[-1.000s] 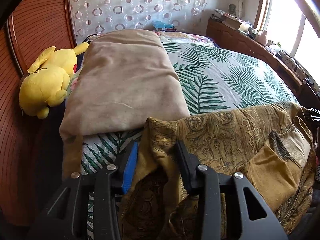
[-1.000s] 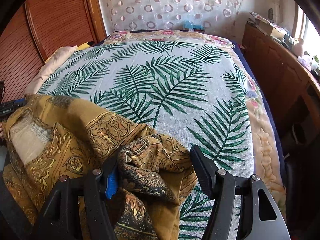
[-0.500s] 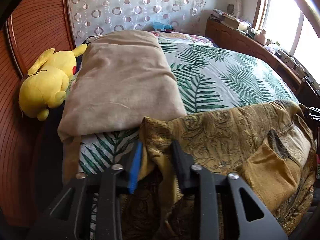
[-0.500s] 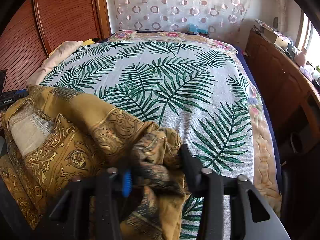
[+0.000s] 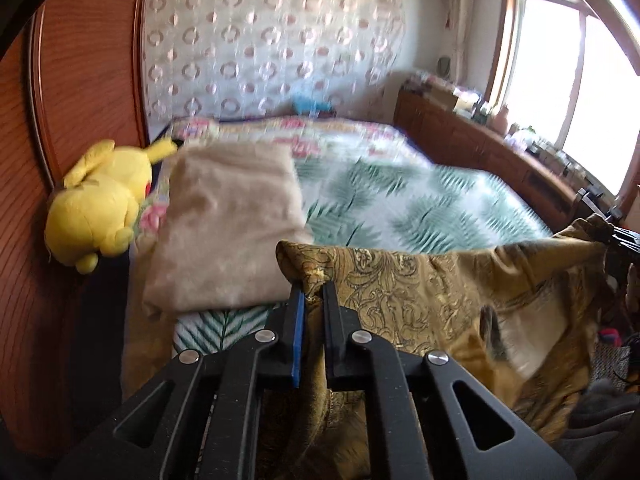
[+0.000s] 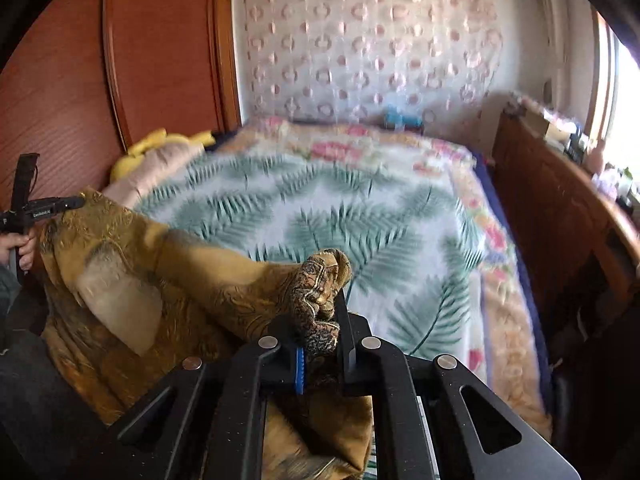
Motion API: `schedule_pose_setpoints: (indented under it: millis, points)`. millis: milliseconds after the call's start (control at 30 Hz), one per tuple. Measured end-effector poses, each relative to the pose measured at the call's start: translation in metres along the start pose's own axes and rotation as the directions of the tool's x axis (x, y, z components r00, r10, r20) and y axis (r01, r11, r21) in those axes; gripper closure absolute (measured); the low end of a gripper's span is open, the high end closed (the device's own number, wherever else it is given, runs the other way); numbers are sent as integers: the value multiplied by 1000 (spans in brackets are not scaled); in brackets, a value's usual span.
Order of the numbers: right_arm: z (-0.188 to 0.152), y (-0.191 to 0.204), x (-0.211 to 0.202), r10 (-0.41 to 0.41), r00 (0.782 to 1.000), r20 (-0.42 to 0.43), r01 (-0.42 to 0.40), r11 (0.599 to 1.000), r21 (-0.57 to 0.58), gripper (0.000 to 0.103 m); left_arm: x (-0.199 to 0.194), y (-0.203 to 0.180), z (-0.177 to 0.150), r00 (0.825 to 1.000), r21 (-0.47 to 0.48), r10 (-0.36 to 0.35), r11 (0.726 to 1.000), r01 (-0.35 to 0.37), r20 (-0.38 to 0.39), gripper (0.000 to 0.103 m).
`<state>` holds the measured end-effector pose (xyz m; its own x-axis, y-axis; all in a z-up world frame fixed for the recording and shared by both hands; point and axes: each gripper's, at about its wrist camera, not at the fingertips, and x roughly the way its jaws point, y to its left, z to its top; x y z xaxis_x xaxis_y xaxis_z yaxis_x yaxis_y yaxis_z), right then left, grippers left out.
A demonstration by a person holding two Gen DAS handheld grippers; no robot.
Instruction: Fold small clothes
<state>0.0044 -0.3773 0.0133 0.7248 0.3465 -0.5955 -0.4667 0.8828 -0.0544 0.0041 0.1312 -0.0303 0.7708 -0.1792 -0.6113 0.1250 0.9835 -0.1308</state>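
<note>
left tongs [image 5: 313, 294]: jaws nearly closed, pinching a bunched corner of the cloth [image 5: 440, 292]
right tongs [image 6: 322, 312]: jaws drawn in tight on a wad of the same cloth's other corner, which bulges above the tips
cloth: gold patterned, stretched between the two tongs and hanging below them, in front of the bed [image 6: 360, 208]
beyond left tongs: beige blanket [image 5: 228, 224] lying on the bed, yellow plush toy [image 5: 96, 204] to its left
right view, far left: a hand [image 6: 24, 246] gripping the other tool's handle
</note>
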Motion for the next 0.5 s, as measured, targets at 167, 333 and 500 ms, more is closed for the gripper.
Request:
schedule_pose_setpoints:
  millis: [167, 333, 500]
  points:
    - [31, 9, -53, -33, 994, 107, 39, 998, -56, 93, -43, -12, 29, 994, 15, -39, 999, 38, 100, 95]
    - [55, 10, -106, -21, 978, 208, 38, 996, -77, 94, -92, -28, 60, 977, 42, -79, 997, 72, 200, 95]
    - [73, 10, -155, -42, 955, 292, 71, 994, -88, 94, -136, -40, 87, 950, 87, -59, 996, 34, 305, 95]
